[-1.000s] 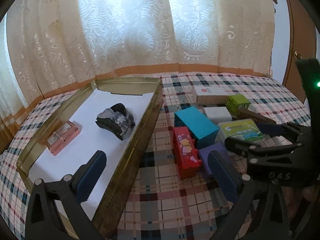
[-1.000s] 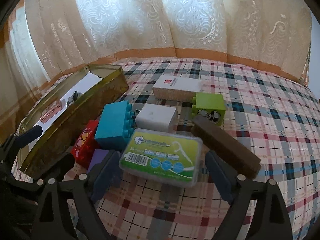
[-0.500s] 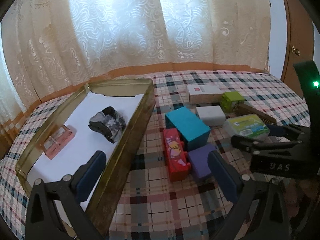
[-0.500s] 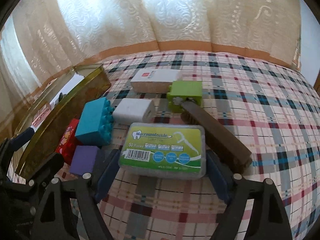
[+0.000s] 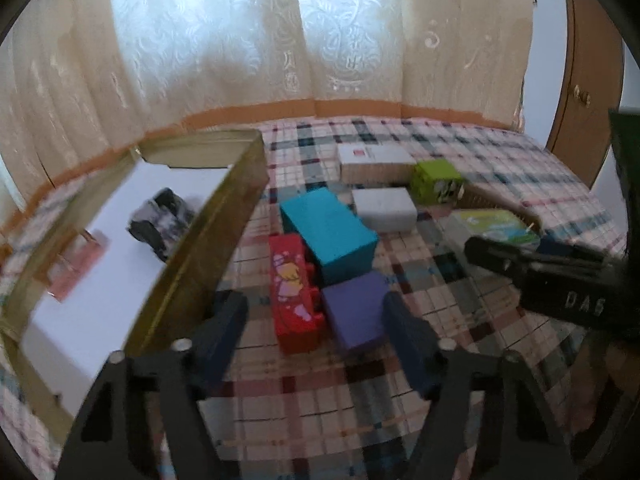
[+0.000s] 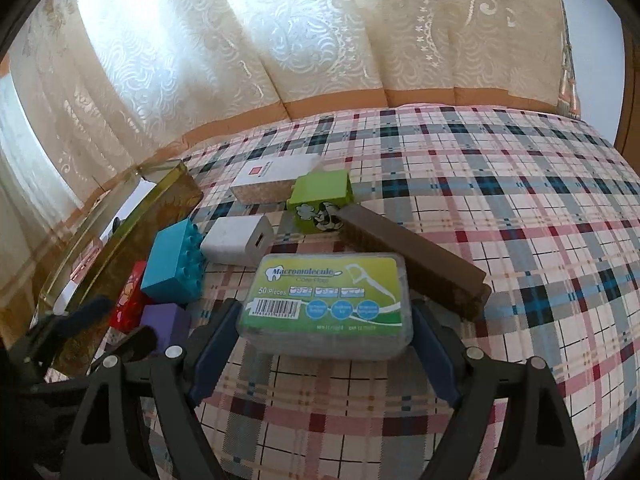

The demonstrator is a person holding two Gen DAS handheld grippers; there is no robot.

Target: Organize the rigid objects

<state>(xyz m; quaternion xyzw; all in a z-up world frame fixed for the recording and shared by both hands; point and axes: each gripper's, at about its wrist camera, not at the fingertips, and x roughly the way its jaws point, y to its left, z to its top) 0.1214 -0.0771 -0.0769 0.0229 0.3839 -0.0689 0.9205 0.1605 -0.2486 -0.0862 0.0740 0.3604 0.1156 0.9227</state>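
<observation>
A green dental floss box (image 6: 326,304) lies on the plaid cloth between the two pads of my right gripper (image 6: 322,356), which is shut on it; it also shows in the left wrist view (image 5: 494,226). My left gripper (image 5: 316,350) is open, its pads on either side of a red block (image 5: 294,292) and a purple block (image 5: 358,310). Behind them lie a teal block (image 5: 328,230), a white box (image 5: 384,208) and a green block (image 5: 438,180). The gold tray (image 5: 224,216) at the left holds a grey lump (image 5: 162,220) and a pink case (image 5: 76,264).
A long brown bar (image 6: 412,256) lies right of the floss box. A white-and-red carton (image 6: 274,178) sits at the back. Curtains hang behind the cloth's far edge. A wooden door (image 5: 588,80) stands at the right.
My left gripper has moved right, from over the tray's rim to around the red and purple blocks. My right gripper has closed in on the floss box.
</observation>
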